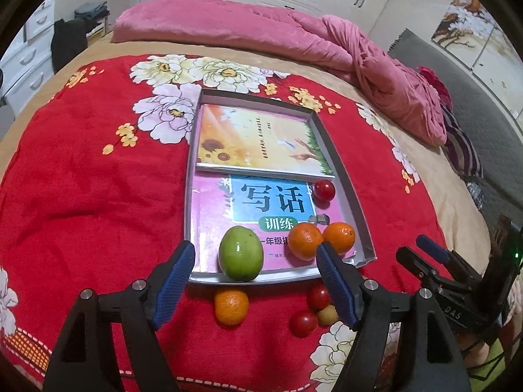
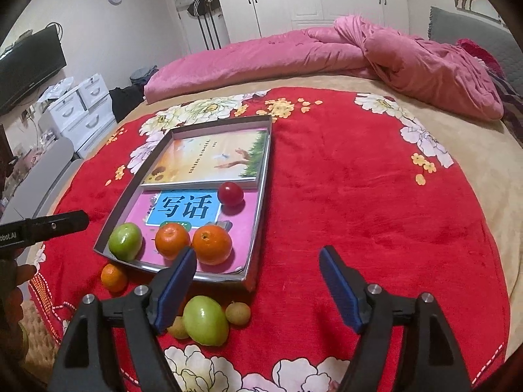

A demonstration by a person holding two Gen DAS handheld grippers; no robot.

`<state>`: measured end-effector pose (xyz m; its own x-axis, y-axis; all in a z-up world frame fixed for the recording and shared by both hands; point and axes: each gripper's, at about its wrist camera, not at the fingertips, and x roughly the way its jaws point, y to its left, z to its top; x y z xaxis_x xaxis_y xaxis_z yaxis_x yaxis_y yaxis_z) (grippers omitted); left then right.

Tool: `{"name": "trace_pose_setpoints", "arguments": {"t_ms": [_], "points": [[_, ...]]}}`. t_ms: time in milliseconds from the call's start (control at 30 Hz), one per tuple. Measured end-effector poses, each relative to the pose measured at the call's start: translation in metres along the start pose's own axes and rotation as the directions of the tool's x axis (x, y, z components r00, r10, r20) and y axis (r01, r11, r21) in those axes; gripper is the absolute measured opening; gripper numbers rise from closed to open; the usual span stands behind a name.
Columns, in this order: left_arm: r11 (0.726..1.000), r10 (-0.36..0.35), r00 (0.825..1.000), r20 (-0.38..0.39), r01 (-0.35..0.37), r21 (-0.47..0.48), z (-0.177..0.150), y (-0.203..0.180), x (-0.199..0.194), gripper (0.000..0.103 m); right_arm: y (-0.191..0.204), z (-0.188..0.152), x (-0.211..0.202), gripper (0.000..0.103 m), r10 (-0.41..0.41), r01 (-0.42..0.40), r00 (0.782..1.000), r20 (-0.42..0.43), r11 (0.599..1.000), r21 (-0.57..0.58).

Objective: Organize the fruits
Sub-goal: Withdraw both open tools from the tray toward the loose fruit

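Observation:
A grey shallow tray (image 1: pixel 346 176) (image 2: pixel 261 196) lined with two books lies on the red flowered blanket. In it sit a green fruit (image 1: pixel 241 253) (image 2: pixel 125 241), two oranges (image 1: pixel 305 241) (image 1: pixel 340 236) (image 2: pixel 172 240) (image 2: pixel 212 244) and a red tomato (image 1: pixel 324 190) (image 2: pixel 230 193). On the blanket before the tray lie an orange (image 1: pixel 231 306) (image 2: pixel 113 277), two tomatoes (image 1: pixel 317 296) (image 1: pixel 303 323), a green fruit (image 2: pixel 205 320) and small tan fruits (image 1: pixel 327 315) (image 2: pixel 238 313) (image 2: pixel 178 327). My left gripper (image 1: pixel 255 261) is open and empty above the tray's near edge. My right gripper (image 2: pixel 258 264) (image 1: pixel 425 248) is open and empty, right of the tray.
A pink quilt (image 1: pixel 261 29) (image 2: pixel 327 55) is heaped along the far side of the bed. White drawers (image 2: pixel 81 111) and a TV (image 2: pixel 29 68) stand at the left. A grey headboard (image 1: pixel 457 75) is at the right.

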<state>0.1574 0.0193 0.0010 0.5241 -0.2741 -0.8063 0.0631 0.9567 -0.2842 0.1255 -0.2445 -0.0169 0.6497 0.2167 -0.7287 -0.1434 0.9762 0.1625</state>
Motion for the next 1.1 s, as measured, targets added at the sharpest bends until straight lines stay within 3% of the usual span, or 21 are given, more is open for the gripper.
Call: {"name": "trace_pose_setpoints", "arguments": {"t_ms": [1100], "points": [[0.993,-0.034,0.999,-0.008,0.035,0.111,-0.023,-0.026,-0.016,0.079,0.028,-0.023,-0.008,0.082,0.05,-0.054,0.998,-0.047,0.995,-0.085]]}}
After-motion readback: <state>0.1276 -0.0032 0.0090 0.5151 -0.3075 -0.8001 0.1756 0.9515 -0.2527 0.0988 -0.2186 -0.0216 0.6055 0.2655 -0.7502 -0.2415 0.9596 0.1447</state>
